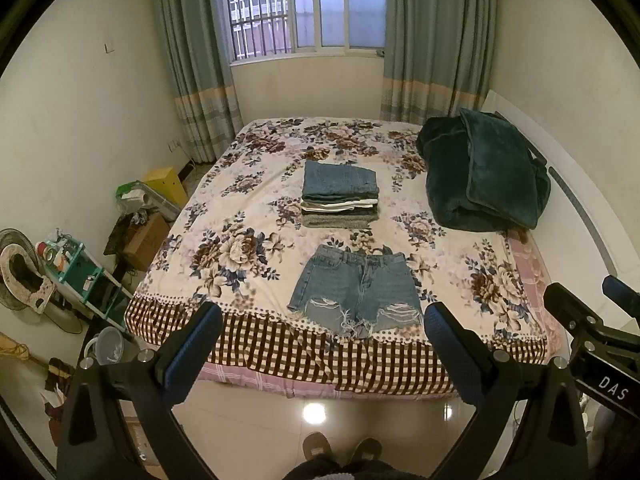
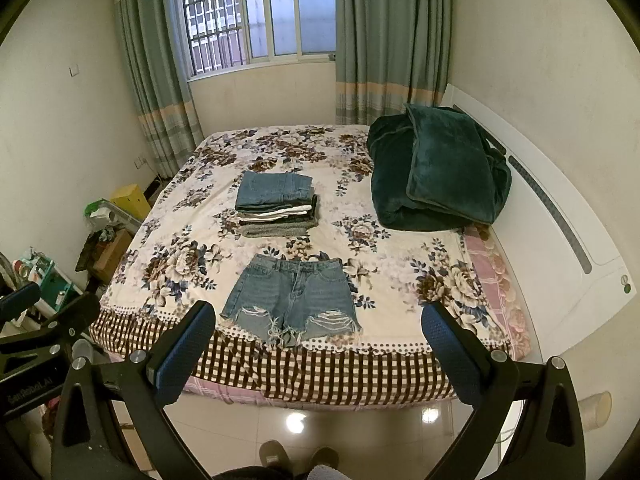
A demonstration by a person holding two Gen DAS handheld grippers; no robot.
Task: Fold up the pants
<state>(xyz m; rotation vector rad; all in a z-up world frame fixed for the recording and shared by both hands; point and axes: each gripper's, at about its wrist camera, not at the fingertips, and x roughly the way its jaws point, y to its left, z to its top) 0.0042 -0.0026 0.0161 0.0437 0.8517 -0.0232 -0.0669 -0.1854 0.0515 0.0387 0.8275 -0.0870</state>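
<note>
A pair of ripped denim shorts (image 1: 358, 292) lies flat, waistband away from me, near the front edge of the bed (image 1: 192, 248); it also shows in the right wrist view (image 2: 292, 300). Behind it sits a stack of folded clothes (image 1: 340, 196) with folded jeans on top, also in the right wrist view (image 2: 276, 204). My left gripper (image 1: 322, 316) is open and empty, held in the air in front of the bed's edge. My right gripper (image 2: 318, 316) is open and empty beside it, and also shows at the right of the left wrist view (image 1: 592, 320).
A dark green folded blanket (image 1: 484, 176) lies at the bed's right, by the white headboard (image 1: 576, 200). Boxes, a teal shelf (image 1: 84, 276) and clutter fill the floor left of the bed. Glossy tiled floor (image 1: 320, 416) and my feet are below.
</note>
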